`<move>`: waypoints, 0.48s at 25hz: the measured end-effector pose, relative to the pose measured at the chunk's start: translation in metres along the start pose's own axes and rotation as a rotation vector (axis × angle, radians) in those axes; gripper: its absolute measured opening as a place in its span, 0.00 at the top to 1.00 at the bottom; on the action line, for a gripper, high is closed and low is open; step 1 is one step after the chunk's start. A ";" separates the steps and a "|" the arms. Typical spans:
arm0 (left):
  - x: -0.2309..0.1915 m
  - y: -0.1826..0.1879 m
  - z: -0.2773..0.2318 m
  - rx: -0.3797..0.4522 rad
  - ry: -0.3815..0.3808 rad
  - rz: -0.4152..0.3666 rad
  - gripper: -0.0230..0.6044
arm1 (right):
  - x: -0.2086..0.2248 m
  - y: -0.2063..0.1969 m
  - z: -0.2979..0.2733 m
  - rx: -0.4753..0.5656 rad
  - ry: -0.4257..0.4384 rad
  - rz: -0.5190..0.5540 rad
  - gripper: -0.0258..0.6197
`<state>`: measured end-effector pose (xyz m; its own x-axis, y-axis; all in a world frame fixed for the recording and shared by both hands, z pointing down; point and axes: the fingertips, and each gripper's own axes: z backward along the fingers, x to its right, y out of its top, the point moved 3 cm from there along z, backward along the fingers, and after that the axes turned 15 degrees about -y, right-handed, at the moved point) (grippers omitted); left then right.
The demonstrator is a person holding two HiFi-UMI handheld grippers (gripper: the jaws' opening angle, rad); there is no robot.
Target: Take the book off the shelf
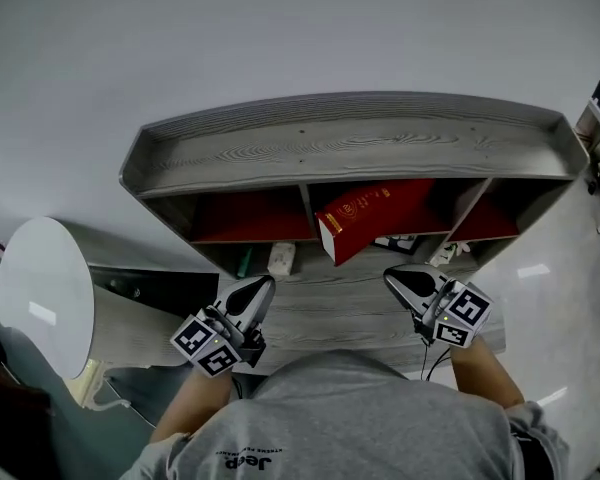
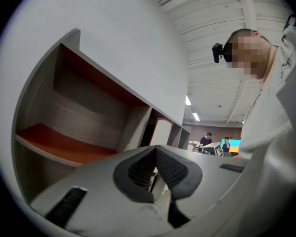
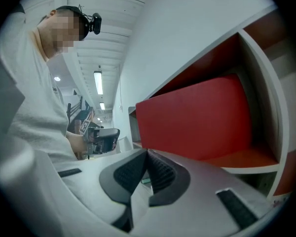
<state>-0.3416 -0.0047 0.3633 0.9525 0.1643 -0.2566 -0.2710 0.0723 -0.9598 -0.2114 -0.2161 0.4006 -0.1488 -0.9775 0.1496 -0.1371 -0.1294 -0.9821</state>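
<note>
A red book (image 1: 380, 216) with gold print leans tilted in the middle compartment of the grey wooden shelf (image 1: 350, 138), its white page edge facing left. In the right gripper view the red book (image 3: 197, 117) fills the compartment just beyond the jaws. In the left gripper view only the book's pale edge (image 2: 161, 131) shows past a divider. My left gripper (image 1: 258, 290) hovers in front of the shelf, below and left of the book, jaws shut and empty. My right gripper (image 1: 398, 280) sits below and right of the book, also shut with nothing held. Both point level, toward each other.
The left compartment (image 2: 74, 117) has a bare orange-red floor. On the lower ledge lie a green item (image 1: 245, 261), a white item (image 1: 280, 258) and a marker card (image 1: 400, 241). A white round disc (image 1: 40, 293) stands at the left. Two people (image 2: 207, 139) stand far behind.
</note>
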 end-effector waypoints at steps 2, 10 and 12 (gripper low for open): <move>-0.007 0.003 -0.014 -0.008 -0.017 -0.018 0.95 | 0.009 -0.002 -0.005 -0.005 -0.009 -0.011 0.96; -0.019 0.009 -0.065 -0.080 -0.154 -0.057 0.67 | 0.020 0.000 -0.014 -0.017 -0.072 -0.001 0.95; -0.016 0.007 -0.078 -0.112 -0.190 -0.066 0.54 | 0.025 0.000 -0.013 -0.025 -0.095 -0.008 0.95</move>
<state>-0.3475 -0.0833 0.3521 0.9215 0.3459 -0.1766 -0.1813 -0.0189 -0.9832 -0.2280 -0.2382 0.4061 -0.0543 -0.9879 0.1449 -0.1630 -0.1344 -0.9774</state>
